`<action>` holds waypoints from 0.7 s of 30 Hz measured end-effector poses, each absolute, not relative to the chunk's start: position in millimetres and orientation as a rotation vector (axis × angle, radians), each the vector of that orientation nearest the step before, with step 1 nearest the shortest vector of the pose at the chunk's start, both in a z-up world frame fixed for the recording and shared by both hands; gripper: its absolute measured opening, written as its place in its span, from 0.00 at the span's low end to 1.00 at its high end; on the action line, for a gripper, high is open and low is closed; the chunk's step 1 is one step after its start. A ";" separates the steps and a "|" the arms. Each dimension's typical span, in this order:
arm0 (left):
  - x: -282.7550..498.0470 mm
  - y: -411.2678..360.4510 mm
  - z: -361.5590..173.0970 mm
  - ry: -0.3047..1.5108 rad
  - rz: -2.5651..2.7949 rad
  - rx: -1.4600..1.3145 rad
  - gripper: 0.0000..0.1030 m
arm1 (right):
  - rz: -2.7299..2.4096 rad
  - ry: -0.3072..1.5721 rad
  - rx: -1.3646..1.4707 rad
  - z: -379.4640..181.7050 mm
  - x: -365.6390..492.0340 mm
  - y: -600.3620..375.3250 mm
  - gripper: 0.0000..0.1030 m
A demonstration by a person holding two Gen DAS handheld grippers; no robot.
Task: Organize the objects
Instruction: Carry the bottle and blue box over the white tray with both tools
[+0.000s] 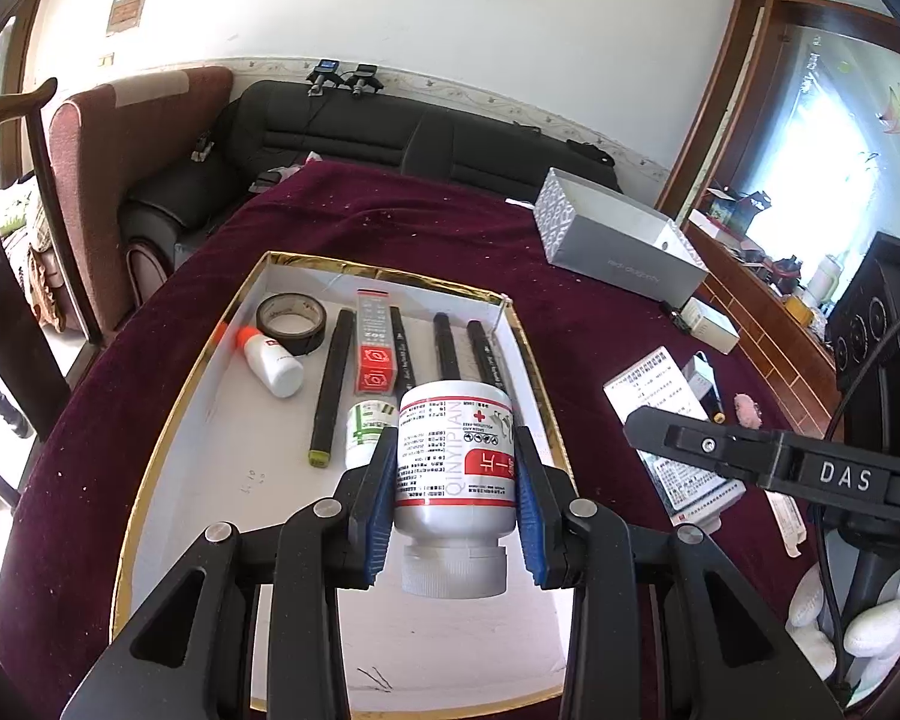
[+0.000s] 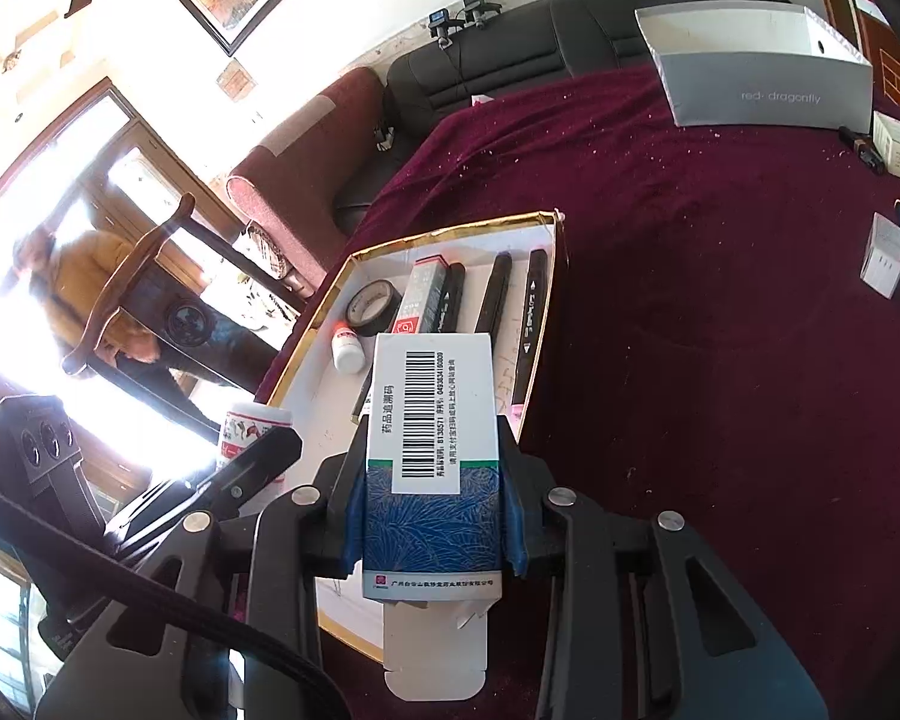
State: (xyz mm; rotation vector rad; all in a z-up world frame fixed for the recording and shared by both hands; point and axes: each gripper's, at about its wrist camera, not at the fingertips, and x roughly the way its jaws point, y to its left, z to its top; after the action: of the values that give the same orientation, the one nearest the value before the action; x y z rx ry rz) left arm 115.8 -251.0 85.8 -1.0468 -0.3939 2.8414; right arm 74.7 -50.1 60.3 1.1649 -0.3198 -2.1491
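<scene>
**Both grippers loaded, carrying items to the tray**

Left gripper is clamped on a white medicine bottle, blue pads pressing its two sides, jaws only as wide as the bottle. Bottle is off the surface, cap end toward the camera, base pointing out over the tray. Right gripper is clamped on a medicine carton, white and blue with a barcode, its near flap hanging open; jaws spread just to the carton's width.

Both items hover above the near half of the gold-rimmed tray, neither set down. In the tray already: black tape roll, small orange-capped bottle, red-and-grey box, small green-label bottle, four black markers lying lengthwise. Near part of the tray floor is bare.

Tray sits on a dark red cloth. Still outside it: grey shoebox, printed leaflet and a few small white boxes off to the right.

Step, as I judge it: placing phase, mid-carry. Next calls for lowering each item onto the bare near floor, bottle beside the green-label one without knocking it, carton flat and clear of the markers, then letting go. Grippers are close together, so placing one at a time looks safer. Loose flap could snag.
</scene>
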 end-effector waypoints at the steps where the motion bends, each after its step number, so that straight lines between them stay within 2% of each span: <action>1: 115.3 -251.7 85.1 -0.389 2.847 -1.051 0.29 | -2.147 -0.317 1.167 59.2 74.7 -51.0 0.32; 21: 108.3 -267.6 67.1 -0.384 2.878 -1.135 0.29 | -2.169 -0.278 1.186 53.1 83.8 -58.5 0.32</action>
State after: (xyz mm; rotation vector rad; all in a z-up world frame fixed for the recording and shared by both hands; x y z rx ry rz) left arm 108.3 -267.6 67.1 -1.1354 -0.3839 2.8784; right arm 83.8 -58.5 53.1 1.1864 -0.2779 -2.1688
